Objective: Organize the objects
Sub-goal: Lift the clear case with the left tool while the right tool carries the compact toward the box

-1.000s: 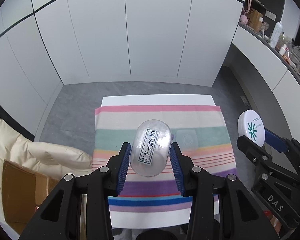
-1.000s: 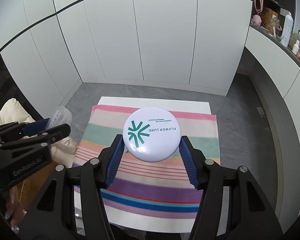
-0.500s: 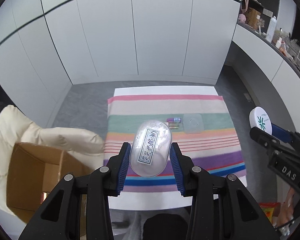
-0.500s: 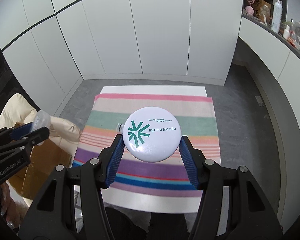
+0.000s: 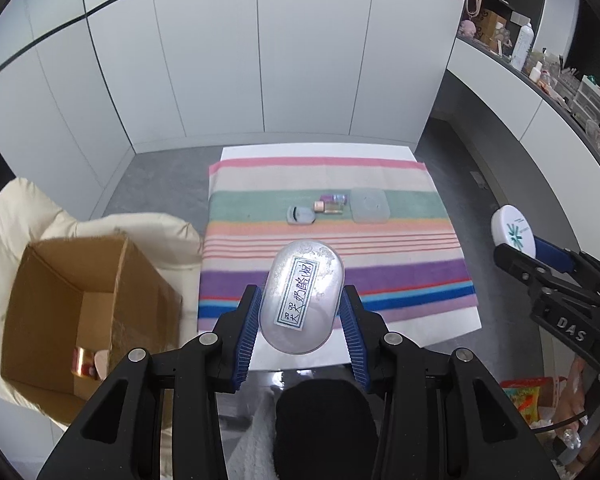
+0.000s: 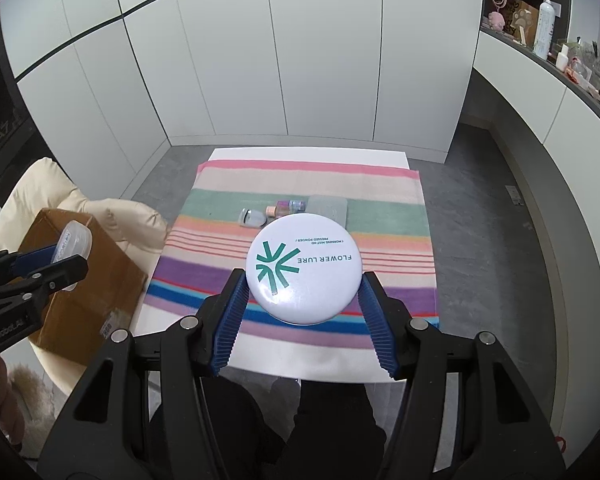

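Observation:
My left gripper [image 5: 300, 312] is shut on a clear oval container [image 5: 302, 296] with a handwritten label and holds it high above the near edge of the striped cloth [image 5: 400, 276]. It also shows in the right wrist view [image 6: 74, 240], above the cardboard box. My right gripper [image 6: 304, 296] is shut on a round white powder compact [image 6: 303, 268] with a green logo, above the cloth's near half. The compact shows at the right of the left wrist view [image 5: 514, 232].
An open cardboard box [image 5: 72, 312] stands left of the table on a cream cushion [image 5: 28, 216], with a few items inside. On the cloth lie an eyelash curler [image 5: 301, 215], small bottles [image 5: 332, 203] and a clear square lid [image 5: 370, 205]. A cluttered shelf [image 5: 540, 64] runs along the right.
Both grippers have pulled back and up from the table with their objects. The cardboard box and the items on the cloth have come into view.

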The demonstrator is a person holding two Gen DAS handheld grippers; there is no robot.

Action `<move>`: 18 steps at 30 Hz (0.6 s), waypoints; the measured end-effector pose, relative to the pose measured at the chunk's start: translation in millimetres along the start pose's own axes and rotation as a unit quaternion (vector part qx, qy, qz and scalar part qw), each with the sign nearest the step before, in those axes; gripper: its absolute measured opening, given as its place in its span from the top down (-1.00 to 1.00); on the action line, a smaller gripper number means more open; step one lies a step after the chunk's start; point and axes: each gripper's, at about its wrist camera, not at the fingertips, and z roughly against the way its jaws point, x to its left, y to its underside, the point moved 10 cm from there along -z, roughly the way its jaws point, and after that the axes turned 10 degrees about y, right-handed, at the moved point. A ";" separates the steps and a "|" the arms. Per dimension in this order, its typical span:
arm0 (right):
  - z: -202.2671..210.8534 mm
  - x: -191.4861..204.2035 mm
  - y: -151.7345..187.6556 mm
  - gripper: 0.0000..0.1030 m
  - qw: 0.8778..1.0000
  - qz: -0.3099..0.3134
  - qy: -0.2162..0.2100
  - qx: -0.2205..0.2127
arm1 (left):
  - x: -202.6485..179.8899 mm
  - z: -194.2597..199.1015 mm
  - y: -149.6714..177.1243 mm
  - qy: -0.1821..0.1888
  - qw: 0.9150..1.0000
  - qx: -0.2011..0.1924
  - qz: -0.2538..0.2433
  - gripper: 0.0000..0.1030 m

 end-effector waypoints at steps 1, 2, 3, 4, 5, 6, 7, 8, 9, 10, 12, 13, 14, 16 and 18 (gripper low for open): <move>1.8 0.6 2.4 -0.15 1.000 0.000 -0.002 0.001 | 2.6 0.1 2.2 -0.002 1.000 -0.001 0.002 0.20; 3.1 0.7 5.1 -0.15 1.000 0.001 -0.002 0.002 | 4.9 -0.5 5.0 -0.001 1.000 0.001 0.003 0.20; 3.8 1.0 6.4 -0.15 1.000 0.002 0.001 0.003 | 7.0 -1.2 6.2 -0.001 1.000 0.003 0.005 0.20; 3.9 1.2 7.1 -0.15 1.000 0.004 0.005 0.003 | 10.4 -2.0 8.2 -0.001 1.000 0.005 0.009 0.20; 4.1 0.9 7.6 -0.15 1.000 0.004 0.009 0.003 | 13.1 -2.5 8.4 -0.001 1.000 0.006 0.011 0.20; 4.2 0.8 8.1 -0.15 1.000 0.003 0.011 0.003 | 16.0 -2.4 9.0 -0.002 1.000 0.006 0.014 0.20; 4.1 1.1 8.6 -0.15 1.000 0.001 0.010 0.004 | 19.4 -1.7 9.1 -0.004 1.000 0.005 0.018 0.20; 4.0 1.6 9.5 -0.15 1.000 -0.002 0.008 0.006 | 22.0 -1.1 9.0 -0.004 1.000 0.005 0.020 0.20; 3.6 2.2 9.8 -0.15 1.000 -0.007 0.006 0.008 | 23.8 -0.4 9.3 -0.005 1.000 0.004 0.021 0.20; 3.5 3.2 10.2 -0.15 1.000 -0.008 0.004 0.009 | 27.1 0.9 8.7 -0.007 1.000 0.001 0.023 0.20; 3.6 6.5 10.3 -0.15 1.000 -0.007 0.003 0.009 | 32.3 3.6 9.8 -0.010 1.000 -0.001 0.024 0.20; 3.8 7.7 10.0 -0.15 1.000 -0.007 0.004 0.008 | 35.5 5.0 11.7 -0.011 1.000 -0.001 0.025 0.20; 3.8 6.8 9.9 -0.15 1.000 -0.005 0.001 0.008 | 38.3 6.1 13.5 -0.012 1.000 -0.001 0.027 0.20; 5.2 11.7 8.5 -0.15 1.000 -0.002 -0.003 0.007 | 45.5 8.8 17.7 -0.016 0.999 0.000 0.032 0.20; 6.6 19.7 6.5 -0.15 1.000 0.005 -0.007 0.005 | 53.4 11.2 21.7 -0.019 0.999 0.000 0.038 0.20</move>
